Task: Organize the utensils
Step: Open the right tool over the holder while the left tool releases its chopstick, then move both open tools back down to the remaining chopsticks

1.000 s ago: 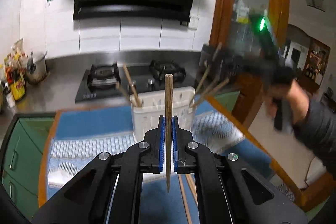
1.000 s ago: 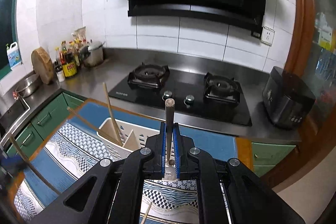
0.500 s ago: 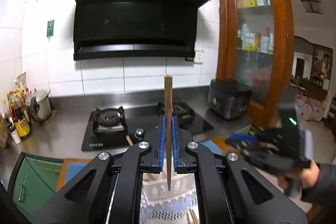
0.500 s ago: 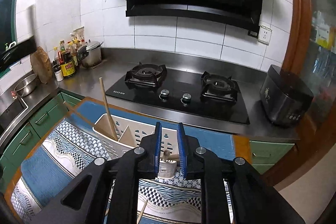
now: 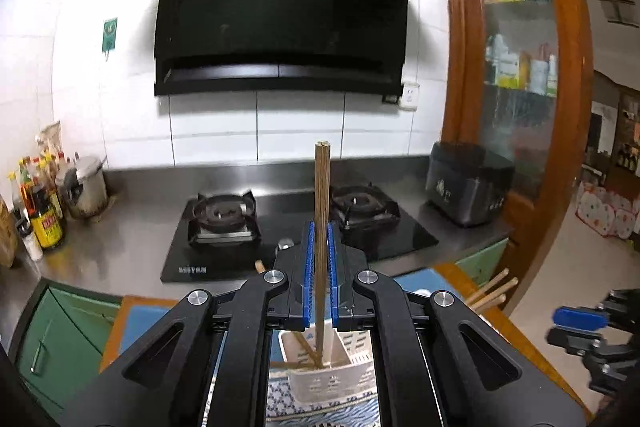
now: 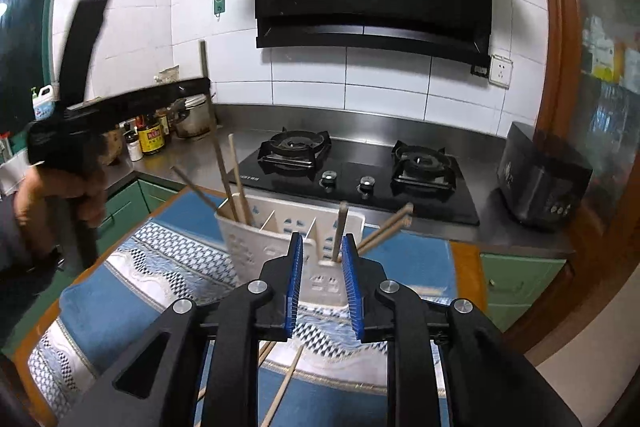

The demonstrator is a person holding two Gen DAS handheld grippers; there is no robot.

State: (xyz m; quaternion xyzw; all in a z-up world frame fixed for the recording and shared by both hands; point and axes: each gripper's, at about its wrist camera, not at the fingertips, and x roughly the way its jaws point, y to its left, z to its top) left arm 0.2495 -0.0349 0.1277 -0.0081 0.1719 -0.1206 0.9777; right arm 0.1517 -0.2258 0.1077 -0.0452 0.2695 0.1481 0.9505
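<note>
My left gripper [image 5: 320, 231] is shut on a brown chopstick [image 5: 322, 195] held upright, its lower tip down in the white utensil holder [image 5: 332, 375]. It also shows in the right wrist view [image 6: 202, 83], over the holder's left end. My right gripper [image 6: 320, 247] is open and empty, just in front of the white utensil holder [image 6: 256, 247]. A dark chopstick [image 6: 340, 231] stands in the holder's right compartment beside two leaning chopsticks [image 6: 386, 227]. Other chopsticks [image 6: 236, 179] stand in its left compartment. The right gripper shows at the lower right in the left wrist view [image 5: 576, 327].
The holder stands on a blue patterned cloth [image 6: 132, 291] over a wooden table. Loose chopsticks [image 6: 282, 387] lie on the cloth under my right gripper. Behind are a black gas hob [image 6: 360, 175], sauce bottles [image 6: 150, 139], a pot [image 5: 84, 187] and a black appliance [image 6: 540, 179].
My right gripper has opened and let go of its chopstick, which now stands in the holder. My left gripper has lowered its chopstick tip into the holder's left end.
</note>
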